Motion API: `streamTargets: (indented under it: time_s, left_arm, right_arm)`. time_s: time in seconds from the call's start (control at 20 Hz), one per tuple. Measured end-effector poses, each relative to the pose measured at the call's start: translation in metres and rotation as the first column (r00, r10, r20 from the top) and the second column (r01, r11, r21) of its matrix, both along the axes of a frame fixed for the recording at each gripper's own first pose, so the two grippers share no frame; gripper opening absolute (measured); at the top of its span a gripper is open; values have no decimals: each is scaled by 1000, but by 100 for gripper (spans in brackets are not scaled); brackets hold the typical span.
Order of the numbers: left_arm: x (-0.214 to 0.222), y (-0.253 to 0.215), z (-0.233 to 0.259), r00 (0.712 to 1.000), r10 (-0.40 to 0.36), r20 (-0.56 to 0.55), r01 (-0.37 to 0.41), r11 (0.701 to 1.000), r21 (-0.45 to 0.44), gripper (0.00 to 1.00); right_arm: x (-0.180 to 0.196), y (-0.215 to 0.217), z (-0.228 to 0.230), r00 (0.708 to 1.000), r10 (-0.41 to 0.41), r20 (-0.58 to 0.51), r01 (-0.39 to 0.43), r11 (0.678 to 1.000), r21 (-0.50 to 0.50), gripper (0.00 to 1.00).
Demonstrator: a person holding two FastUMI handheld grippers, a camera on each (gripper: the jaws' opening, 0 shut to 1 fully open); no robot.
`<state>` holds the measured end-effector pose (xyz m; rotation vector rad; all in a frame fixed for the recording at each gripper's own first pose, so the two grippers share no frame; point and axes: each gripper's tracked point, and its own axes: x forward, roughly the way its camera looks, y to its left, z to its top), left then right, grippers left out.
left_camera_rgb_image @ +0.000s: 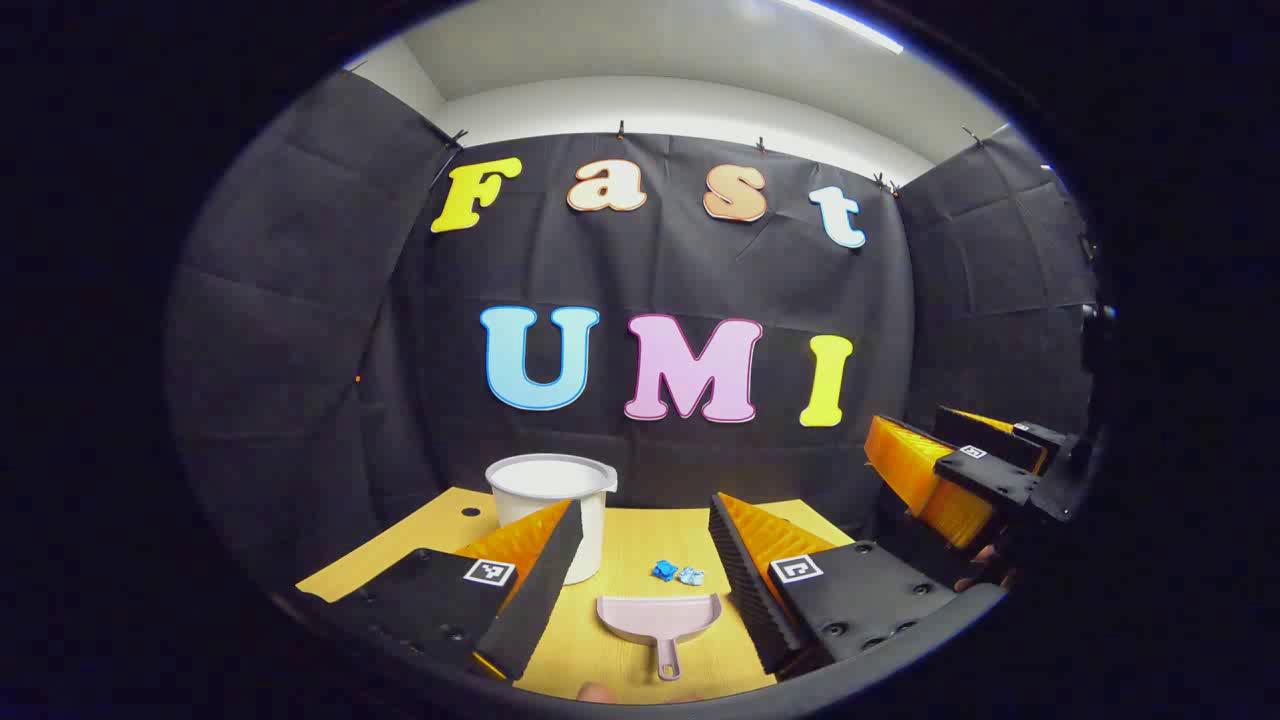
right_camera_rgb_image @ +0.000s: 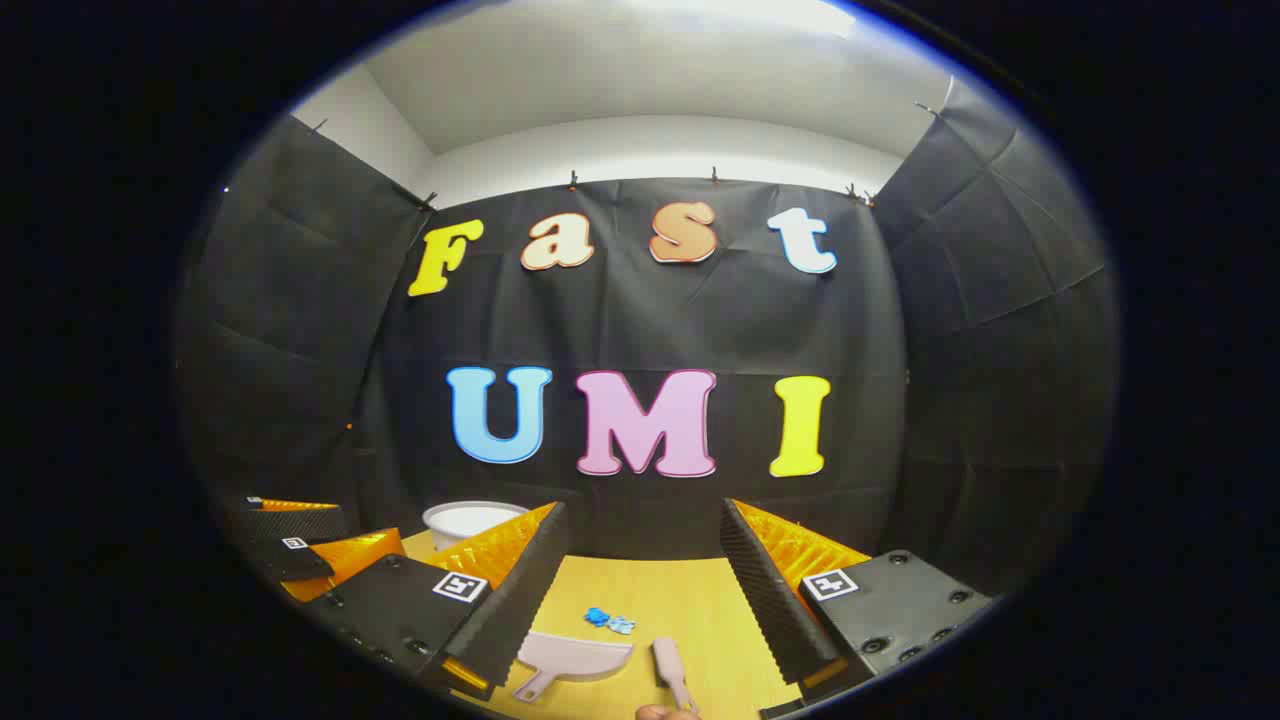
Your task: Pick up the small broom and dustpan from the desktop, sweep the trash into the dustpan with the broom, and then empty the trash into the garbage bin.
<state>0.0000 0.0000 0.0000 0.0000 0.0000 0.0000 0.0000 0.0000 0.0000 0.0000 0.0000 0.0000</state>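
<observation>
A pale pink dustpan [left_camera_rgb_image: 660, 615] lies on the yellow desktop [left_camera_rgb_image: 640, 540], handle toward me, just below and between the tips of my left gripper [left_camera_rgb_image: 645, 505], which is open and empty. Blue and pale trash scraps [left_camera_rgb_image: 677, 573] lie just beyond the pan's mouth. In the right gripper view the dustpan [right_camera_rgb_image: 575, 655] sits lower left and a small pink broom [right_camera_rgb_image: 670, 668] lies to its right, with the trash [right_camera_rgb_image: 610, 620] behind them. My right gripper [right_camera_rgb_image: 642, 510] hovers open above them, holding nothing.
A white garbage bin [left_camera_rgb_image: 553, 500] stands at the back left of the desk, also seen as the bin [right_camera_rgb_image: 470, 518]. The right gripper [left_camera_rgb_image: 915, 432] hangs at the far right; the left gripper [right_camera_rgb_image: 365, 532] shows at the left. A fingertip [right_camera_rgb_image: 665, 712] peeks in below.
</observation>
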Motion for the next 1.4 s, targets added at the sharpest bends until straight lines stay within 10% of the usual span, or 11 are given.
streamTargets:
  time_s: [0.4,1.4]
  left_arm:
    - [-3,-24,2,992,-119,37,122,985,-120,75]
    - [6,-29,-14,995,-97,-29,95,994,-62,75]
  right_arm:
    - [-2,6,-3,999,20,28,-17,996,-88,98]
    - [-5,-18,-20,997,-65,-40,62,995,-84,96]
